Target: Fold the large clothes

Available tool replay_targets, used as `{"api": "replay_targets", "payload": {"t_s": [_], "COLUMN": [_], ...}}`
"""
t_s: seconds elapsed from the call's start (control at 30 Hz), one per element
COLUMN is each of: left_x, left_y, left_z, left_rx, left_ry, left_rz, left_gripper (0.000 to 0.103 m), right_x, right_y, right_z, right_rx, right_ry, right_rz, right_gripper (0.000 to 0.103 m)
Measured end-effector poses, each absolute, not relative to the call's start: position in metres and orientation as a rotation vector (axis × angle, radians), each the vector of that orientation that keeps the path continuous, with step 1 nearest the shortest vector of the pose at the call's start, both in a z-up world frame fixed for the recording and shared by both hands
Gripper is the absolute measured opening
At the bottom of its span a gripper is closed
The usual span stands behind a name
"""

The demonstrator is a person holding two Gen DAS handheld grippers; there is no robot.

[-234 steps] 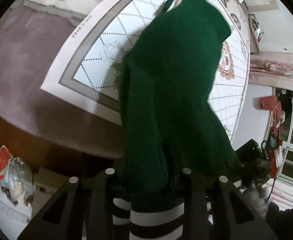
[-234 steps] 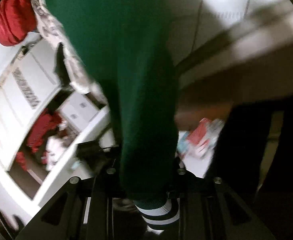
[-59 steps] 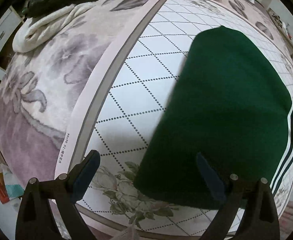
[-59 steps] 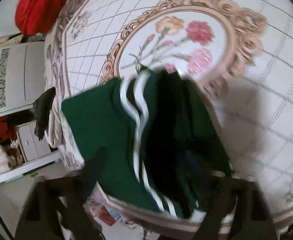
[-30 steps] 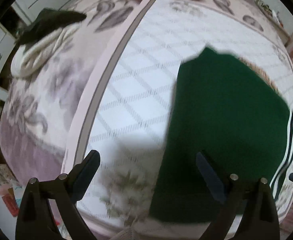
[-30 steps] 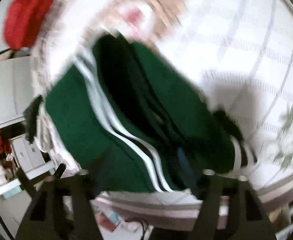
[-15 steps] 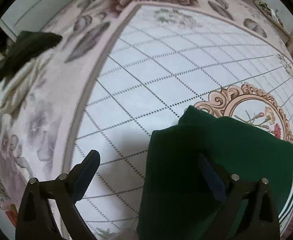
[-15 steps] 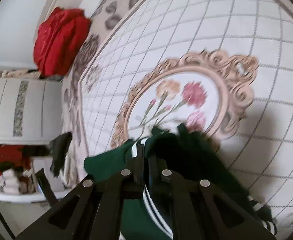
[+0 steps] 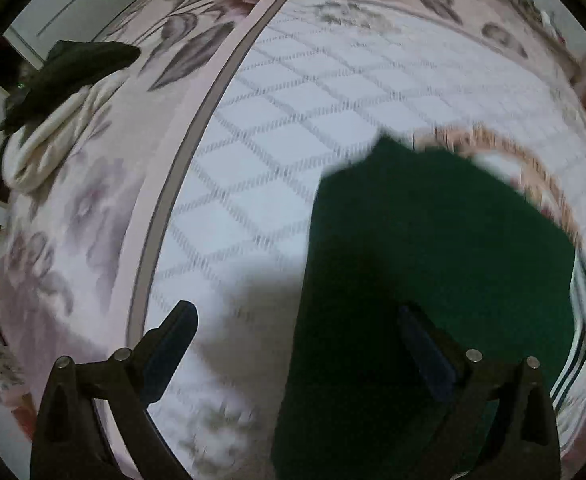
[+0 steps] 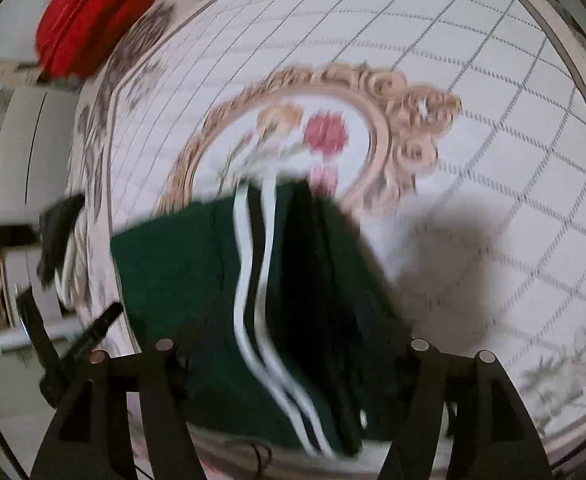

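A dark green garment with white stripes lies folded on the patterned bedspread, near the bed's front edge. My left gripper is open above the garment's left edge, one finger over bare bedspread and the other over green cloth, with nothing held. My right gripper hangs over the striped end of the green garment. Its jaws are opening and stand wide apart, with the cloth lying below them and not pinched. Both views are blurred by motion.
A cream and black pile of clothes lies at the far left of the bed. A red bundle sits at the bed's far corner. A framed flower medallion is printed just beyond the garment. The bed's edge runs close below both grippers.
My right gripper's jaws were shut half a second ago and now stand wide apart over the striped end. The left gripper has shifted, so the garment sits higher and larger in its view.
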State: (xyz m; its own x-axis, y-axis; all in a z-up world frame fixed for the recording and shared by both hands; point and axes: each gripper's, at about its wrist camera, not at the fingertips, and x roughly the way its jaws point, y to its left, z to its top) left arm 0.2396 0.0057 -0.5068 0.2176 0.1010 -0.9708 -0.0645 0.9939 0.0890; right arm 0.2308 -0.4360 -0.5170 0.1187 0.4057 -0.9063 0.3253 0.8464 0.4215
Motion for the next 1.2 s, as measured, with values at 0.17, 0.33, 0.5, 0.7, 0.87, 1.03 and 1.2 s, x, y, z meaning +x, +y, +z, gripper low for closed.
{"api": "replay_targets", "payload": {"t_s": [0.17, 0.33, 0.5, 0.7, 0.87, 1.03, 1.2], "left_x": [0.21, 0.209, 0.206, 0.21, 0.222, 0.228, 0.23], "left_y": [-0.006, 0.0, 0.022, 0.044, 0.026, 0.015, 0.021], "left_z": [-0.545, -0.553, -0.542, -0.563, -0.58, -0.582, -0.578], "left_rx": [0.102, 0.054, -0.099, -0.322, -0.434, -0.414, -0.407], "left_ry": [1.415, 1.414, 1.422, 1.442, 1.435, 1.421, 1.411], "left_rz": [0.125, 0.107, 0.037, -0.081, -0.268, -0.275, -0.277], "left_gripper": [0.103, 0.103, 0.102, 0.101, 0.102, 0.102, 0.102], "right_x": [0.192, 0.19, 0.188, 0.194, 0.197, 0.192, 0.196], "right_y": [-0.41, -0.406, -0.424, -0.471, -0.492, -0.509, -0.493], "right_z": [-0.544, -0.587, -0.558, -0.579, -0.633, -0.643, -0.64], "right_rx": [0.525, 0.459, 0.512, 0.636, 0.895, 1.075, 0.987], "right_ry": [1.534, 1.552, 1.576, 1.534, 1.534, 1.476, 1.498], "right_rz": [0.068, 0.009, 0.066, 0.124, 0.332, 0.494, 0.565], "right_gripper": [0.069, 0.075, 0.085, 0.103, 0.103, 0.103, 0.103]}}
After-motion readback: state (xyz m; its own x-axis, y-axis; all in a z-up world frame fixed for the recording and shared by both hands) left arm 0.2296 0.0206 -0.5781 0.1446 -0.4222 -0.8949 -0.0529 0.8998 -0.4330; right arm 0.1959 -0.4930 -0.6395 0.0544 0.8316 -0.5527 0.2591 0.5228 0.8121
